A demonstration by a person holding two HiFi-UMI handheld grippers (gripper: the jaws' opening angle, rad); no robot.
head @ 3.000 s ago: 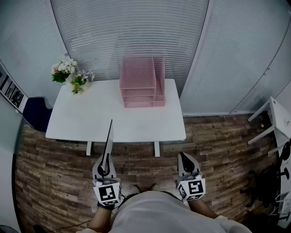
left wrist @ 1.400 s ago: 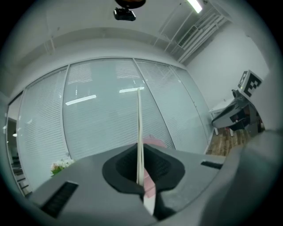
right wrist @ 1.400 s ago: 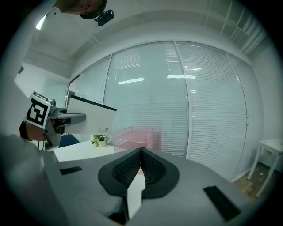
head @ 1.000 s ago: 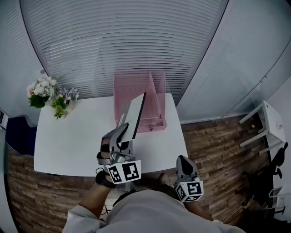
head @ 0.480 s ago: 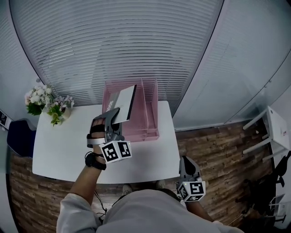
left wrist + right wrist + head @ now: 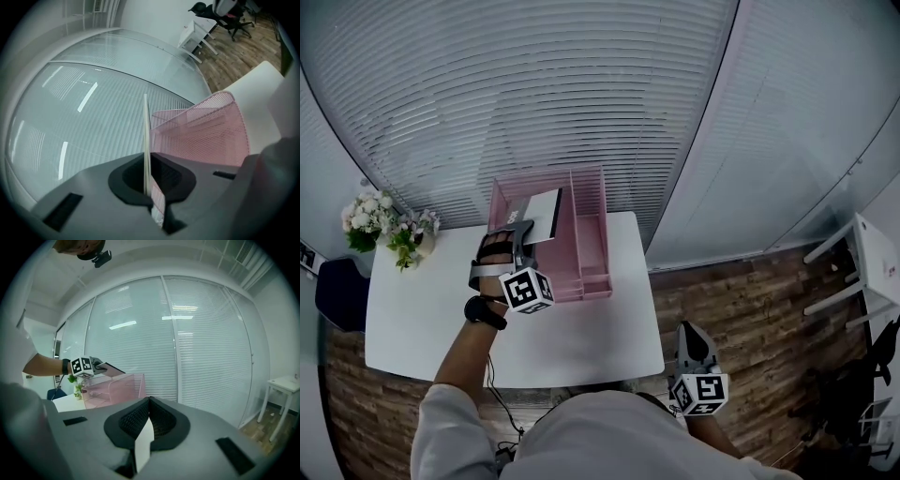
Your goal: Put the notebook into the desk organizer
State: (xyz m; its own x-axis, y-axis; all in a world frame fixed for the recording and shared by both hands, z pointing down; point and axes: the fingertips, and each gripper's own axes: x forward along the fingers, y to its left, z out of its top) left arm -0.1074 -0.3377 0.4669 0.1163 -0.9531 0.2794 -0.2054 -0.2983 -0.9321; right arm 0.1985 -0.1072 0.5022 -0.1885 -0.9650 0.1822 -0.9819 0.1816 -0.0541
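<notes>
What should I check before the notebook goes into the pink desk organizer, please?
1. Grip: left claw is shut on the notebook at its edge. Ok.
2. Position: the notebook hangs above the left part of the desk organizer. Ok.
3. Alignment of the notebook with a compartment opening: cannot tell.
4. Right claw: shut, holding nothing, low and well away from the organizer. Ok.
5. Flowers: at the far left corner of the table, apart from the organizer. Ok.
</notes>
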